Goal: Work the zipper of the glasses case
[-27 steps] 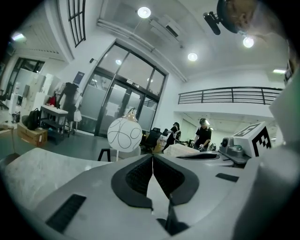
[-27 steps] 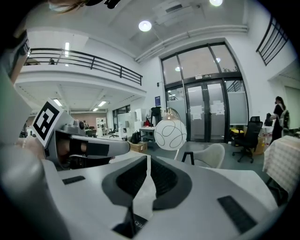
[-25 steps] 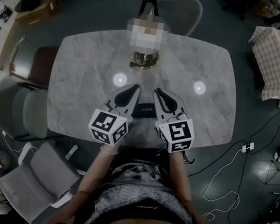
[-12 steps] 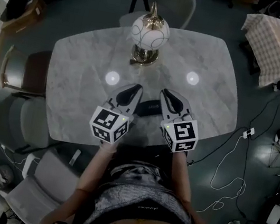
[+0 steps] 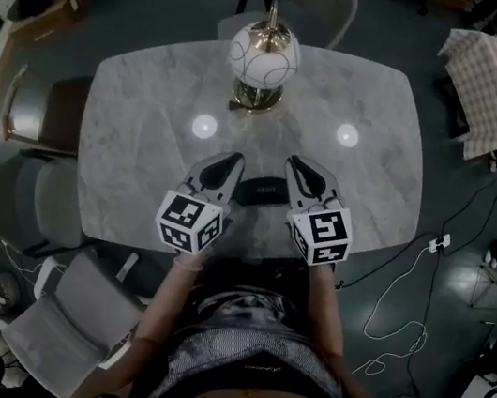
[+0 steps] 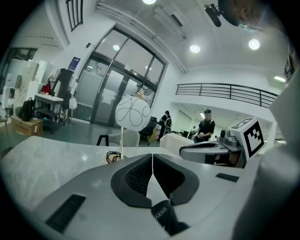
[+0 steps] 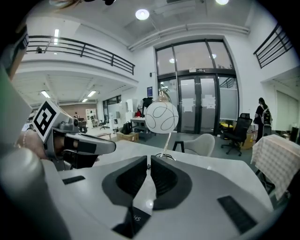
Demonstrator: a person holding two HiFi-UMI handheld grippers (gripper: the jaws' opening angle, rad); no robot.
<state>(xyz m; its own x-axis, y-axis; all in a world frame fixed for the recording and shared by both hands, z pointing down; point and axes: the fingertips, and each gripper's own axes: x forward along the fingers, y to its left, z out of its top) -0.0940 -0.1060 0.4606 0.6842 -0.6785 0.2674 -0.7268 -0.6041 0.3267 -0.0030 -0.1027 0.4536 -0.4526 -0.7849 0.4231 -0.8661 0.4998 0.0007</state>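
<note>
As the person lowers both hands, the left tongs [image 5: 233,158] and the right tongs [image 5: 295,162] have sunk a little closer to the marble table [image 5: 147,128] than a second ago. Their jaws have stayed clenched with nothing between them. To my eye this is only an approach: the zipper looks untouched, and one pair must open before it can pinch the pull, which I cannot make out from here. The glasses case [image 5: 263,189] lies flat near the table's 6 o'clock edge, opposite the lamp [image 5: 265,56] at 12 o'clock. It sits in the gap between the two tools, at 3 o'clock from the left tongs and 9 o'clock from the right. It is close to both, though I cannot tell whether either touches it. Looking along each pair, its dark end shows below the closed tips at 6 o'clock.
</note>
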